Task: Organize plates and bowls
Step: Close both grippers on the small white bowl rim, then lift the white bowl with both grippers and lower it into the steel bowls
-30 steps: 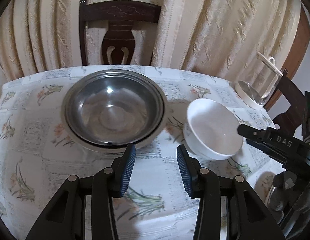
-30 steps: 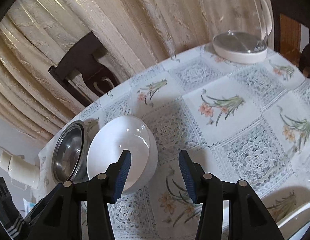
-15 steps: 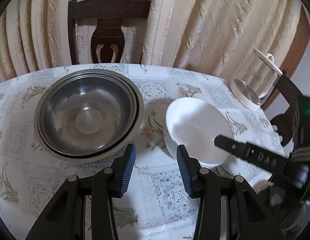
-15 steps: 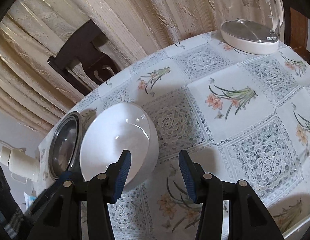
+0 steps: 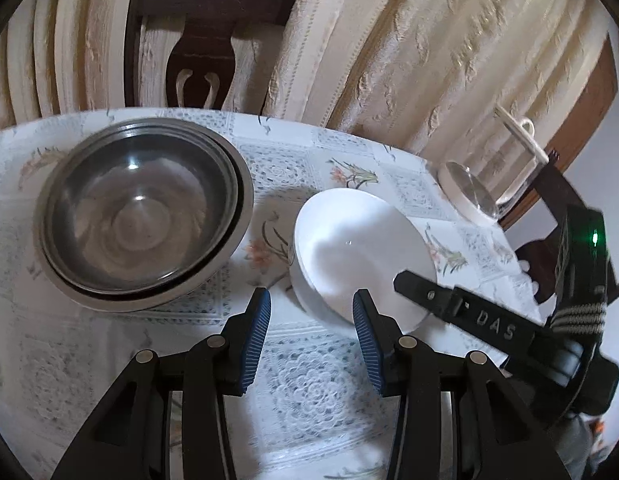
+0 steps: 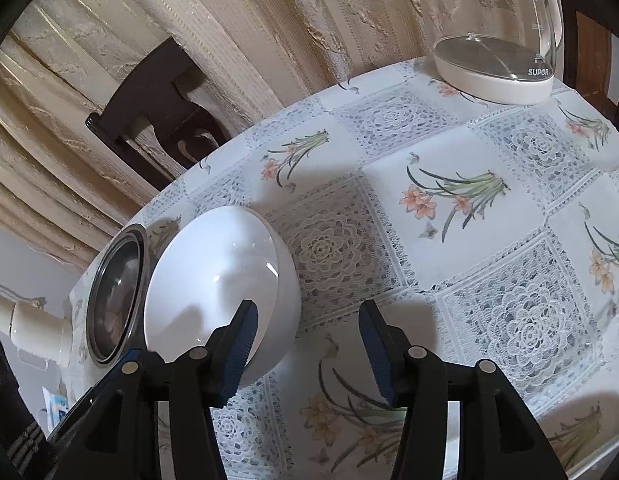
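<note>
White bowl (image 5: pixel 349 248) on table | near rim hidden by right gripper (image 6: pixel 305 348), jaws opening astride it | left gripper (image 5: pixel 311 334) released, empty | steel bowl (image 5: pixel 141 216) beside; kettle (image 6: pixel 497 64) top cut off.

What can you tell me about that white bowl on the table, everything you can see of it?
The white bowl looks like glossy glazed ceramic, plain, round and deep, and empty. It sits on the flowered, lace-patterned tablecloth, upright as far as the bent lens lets me judge, close beside the steel bowl without touching it. The right gripper has one finger in front of the bowl's near rim, its jaws opening; whether it touches is unclear. The left gripper is near it, empty.
</note>
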Demonstrator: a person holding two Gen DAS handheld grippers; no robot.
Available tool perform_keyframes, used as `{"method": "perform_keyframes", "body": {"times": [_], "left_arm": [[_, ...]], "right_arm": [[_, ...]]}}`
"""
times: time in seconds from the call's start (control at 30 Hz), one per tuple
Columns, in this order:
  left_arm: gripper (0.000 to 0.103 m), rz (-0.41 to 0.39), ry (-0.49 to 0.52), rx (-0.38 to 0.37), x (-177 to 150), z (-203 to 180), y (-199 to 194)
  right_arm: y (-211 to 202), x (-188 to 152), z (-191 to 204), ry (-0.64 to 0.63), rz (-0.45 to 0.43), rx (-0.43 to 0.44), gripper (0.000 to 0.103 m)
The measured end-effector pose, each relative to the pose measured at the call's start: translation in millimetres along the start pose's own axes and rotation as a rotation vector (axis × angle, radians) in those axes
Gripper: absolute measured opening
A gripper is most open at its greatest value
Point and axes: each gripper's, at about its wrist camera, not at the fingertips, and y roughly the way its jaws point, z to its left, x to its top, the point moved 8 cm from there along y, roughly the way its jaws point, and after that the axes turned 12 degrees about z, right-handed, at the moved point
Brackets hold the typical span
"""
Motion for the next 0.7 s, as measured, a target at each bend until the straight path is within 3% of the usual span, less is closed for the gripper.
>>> {"method": "perform_keyframes", "body": {"times": [0.17,0.37,0.5,0.6,0.7], "left_arm": [[0.044,0.005,-0.028,-0.033,8.9,3.0,7.9],[0.04,0.0,0.024,0.007,10.4,-6.0,19.4],[0.036,0.01,0.004,0.009,11.0,-2.4,28.1],[0.031,-0.001,0.008,0.018,10.8,-2.8,29.2],[0.03,-0.012,0.007,0.016,11.0,-3.8,26.9]], "right_arm": [[1.6,2.0,-5.6,0.016,0.014,0.003,0.06],[1.0,2.1,-4.2,0.011,0.008,0.014,0.06],[5.7,0.4,1.7,-0.01,0.025,0.02,0.057],[10.1,-0.9,7.9,-0.024,0.05,0.041,0.048],[12.7,-1.6,17.0,-0.047,0.069,0.067,0.03]]}}
